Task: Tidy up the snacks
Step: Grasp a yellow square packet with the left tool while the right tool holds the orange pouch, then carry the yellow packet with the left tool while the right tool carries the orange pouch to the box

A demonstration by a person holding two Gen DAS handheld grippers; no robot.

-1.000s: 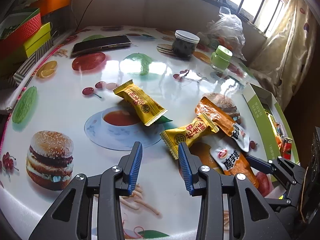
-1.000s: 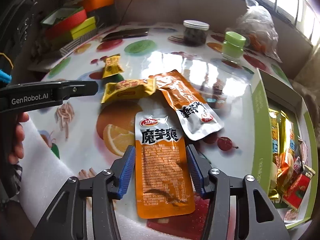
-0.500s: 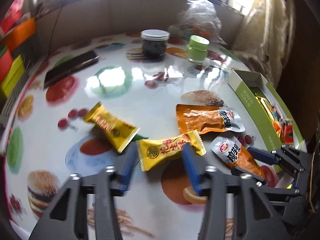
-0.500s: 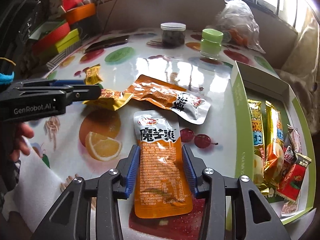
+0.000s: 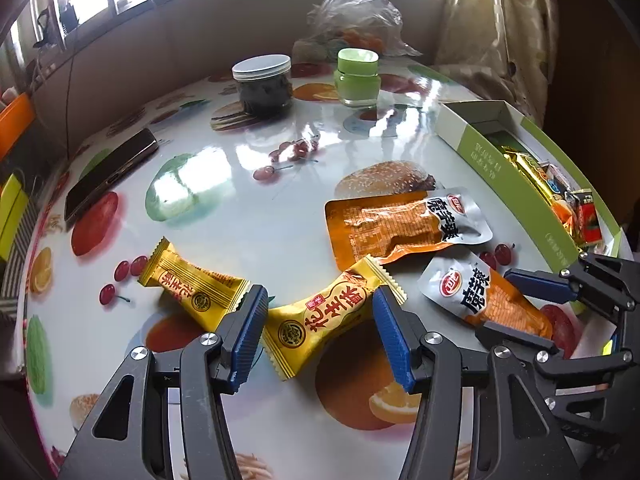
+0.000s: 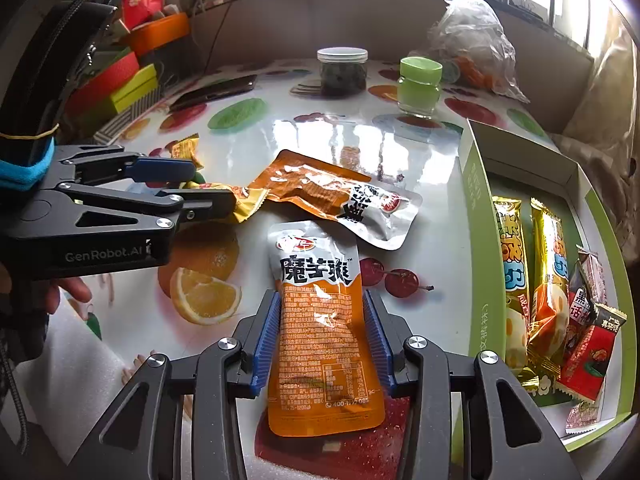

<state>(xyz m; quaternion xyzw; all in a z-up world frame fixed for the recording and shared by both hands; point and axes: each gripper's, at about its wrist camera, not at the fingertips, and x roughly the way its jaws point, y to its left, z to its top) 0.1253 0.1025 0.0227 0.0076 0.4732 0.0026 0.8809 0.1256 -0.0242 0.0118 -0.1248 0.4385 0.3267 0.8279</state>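
On the fruit-print table [image 5: 248,216], the left gripper [image 5: 320,322] straddles a yellow candy [image 5: 324,320] lying slantwise across the gap; its jaws have just been opening and stand apart, the pads not clearly pressing. Only the left wrist view shows the whole second yellow candy [image 5: 192,284], just beside the left pad. The right wrist view alone shows the green box [image 6: 476,216] and its packed snacks in full. There the right gripper [image 6: 324,336] has its jaws drawn in against the edges of an orange pouch [image 6: 320,320] — long axis running straight away from the camera, white end farthest. Another orange pouch [image 6: 332,196] lies crosswise beyond it.
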